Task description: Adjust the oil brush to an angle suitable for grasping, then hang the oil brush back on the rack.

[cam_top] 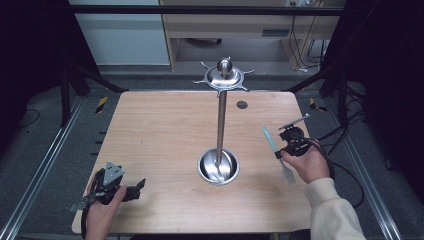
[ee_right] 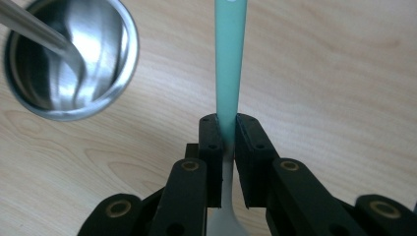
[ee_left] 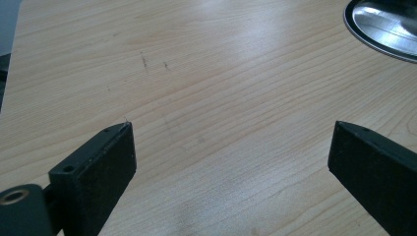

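A utensil (cam_top: 270,140) with a teal handle (ee_right: 229,59) and a flat metal head is held off the table at the right, handle pointing away and up. My right gripper (ee_right: 227,129) is shut on it where handle meets metal, seen in the high view at the right gripper (cam_top: 280,152). A metal stand (cam_top: 221,125) rises from a round steel base bowl (cam_top: 218,166) at the table's middle, with a hooked disc (cam_top: 223,76) on top. My left gripper (cam_top: 140,186) rests at the front left corner, jaws wide open over bare wood (ee_left: 231,147).
The wooden table (cam_top: 160,130) has a small dark round spot (cam_top: 242,104) behind the stand. The steel base bowl (ee_right: 69,54) lies left of the held utensil and its rim (ee_left: 388,29) shows far right of the left gripper. Dark frame posts flank the table.
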